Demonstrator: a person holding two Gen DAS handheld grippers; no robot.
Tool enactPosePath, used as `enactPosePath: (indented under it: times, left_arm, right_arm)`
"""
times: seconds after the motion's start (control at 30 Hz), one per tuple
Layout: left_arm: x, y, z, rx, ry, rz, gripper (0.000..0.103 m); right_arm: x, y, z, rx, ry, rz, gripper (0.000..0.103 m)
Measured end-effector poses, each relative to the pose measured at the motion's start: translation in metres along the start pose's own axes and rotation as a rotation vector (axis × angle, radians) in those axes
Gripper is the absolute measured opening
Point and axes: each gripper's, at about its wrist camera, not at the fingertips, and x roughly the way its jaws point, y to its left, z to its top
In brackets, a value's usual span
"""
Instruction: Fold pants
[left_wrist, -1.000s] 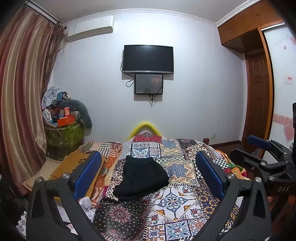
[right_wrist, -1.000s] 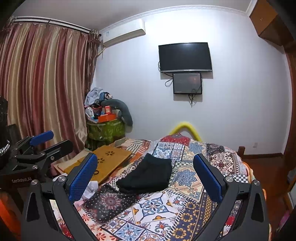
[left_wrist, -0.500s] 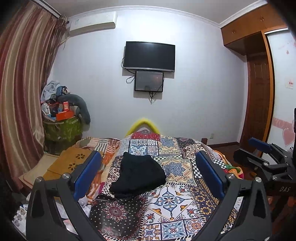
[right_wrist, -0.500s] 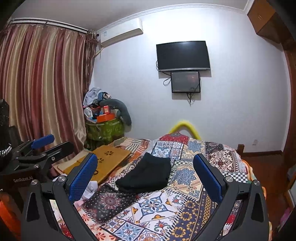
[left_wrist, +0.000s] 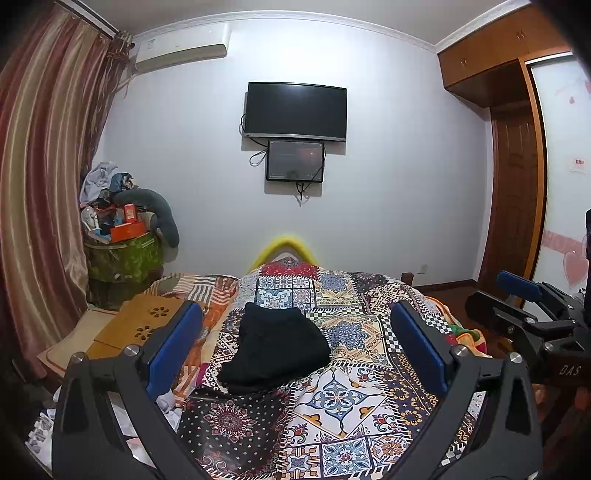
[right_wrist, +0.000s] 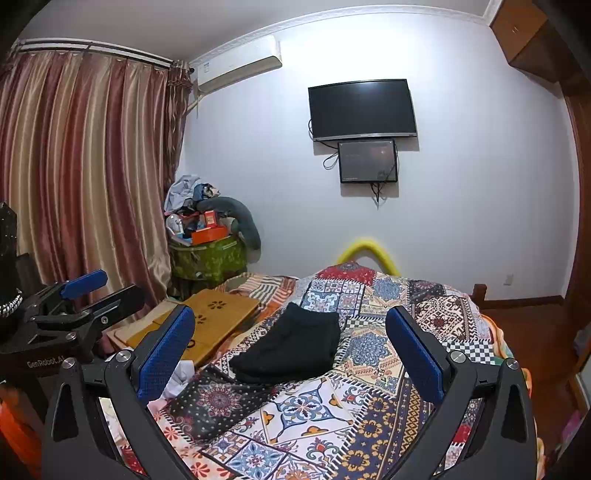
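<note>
The black pants (left_wrist: 275, 347) lie folded in a compact bundle on the patterned bedspread (left_wrist: 351, 398), also seen in the right wrist view (right_wrist: 291, 349). My left gripper (left_wrist: 295, 339) is open and empty, held well back from and above the bundle. My right gripper (right_wrist: 290, 341) is open and empty too, equally far back. Each gripper shows at the edge of the other's view: the right one (left_wrist: 524, 306) at the right, the left one (right_wrist: 81, 295) at the left.
A wooden lap desk (right_wrist: 214, 317) lies left of the bed. A green bin piled with clutter (right_wrist: 207, 254) stands by the curtain (right_wrist: 81, 177). A TV (left_wrist: 295, 110) hangs on the far wall. A wooden door (left_wrist: 517, 199) is at the right.
Both grippers have tilted up and drawn back slightly, so the bed and pants sit a little lower in view. The pants have not moved. Both stay open.
</note>
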Motion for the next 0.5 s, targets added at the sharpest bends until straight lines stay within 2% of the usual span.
enactPosePath:
  times: [0.5]
  left_arm:
    - [0.001,-0.0023,-0.0015,0.013,-0.001,-0.008,0.103]
  right_arm:
    - [-0.0023,0.0002,0.0017,-0.001,-0.005,-0.003,0.103]
